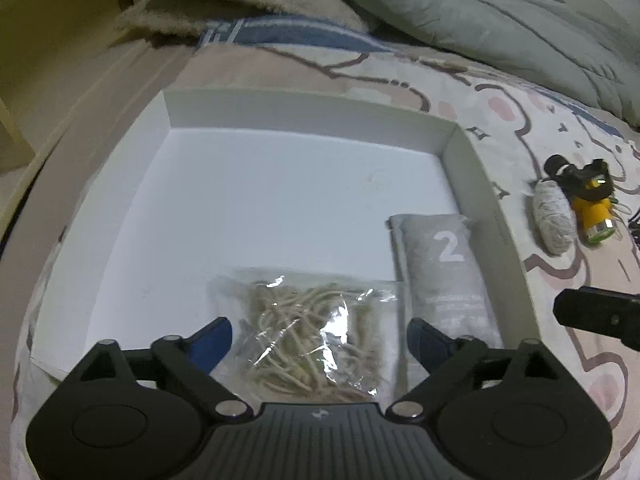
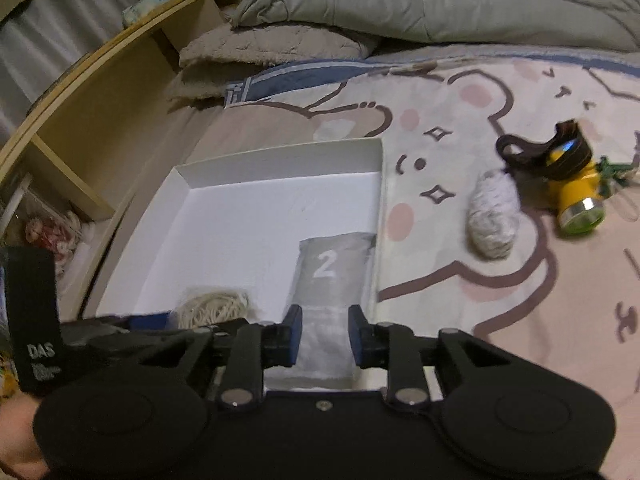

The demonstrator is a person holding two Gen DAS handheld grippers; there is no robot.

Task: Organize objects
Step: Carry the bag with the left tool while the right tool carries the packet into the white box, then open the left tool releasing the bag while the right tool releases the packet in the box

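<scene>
— White cardboard box (image 1: 472,168) on the bed is the landmark. What's inside?

— A clear bag of twine (image 1: 316,344) at its near edge, and a grey pouch (image 2: 332,272) printed "2" along its right wall.

— And the grippers?

— The left gripper (image 1: 320,340) stands spread wide over the twine bag, pads clear of it. The right gripper (image 2: 325,334) is narrowed above the pouch; whether it pinches, I cannot tell.

— Next?

— Probably the fuzzy grey bundle (image 2: 494,220) and yellow flashlight (image 2: 576,200), lying right of the box, well apart. A strap beside the box reads "DAS".
</scene>
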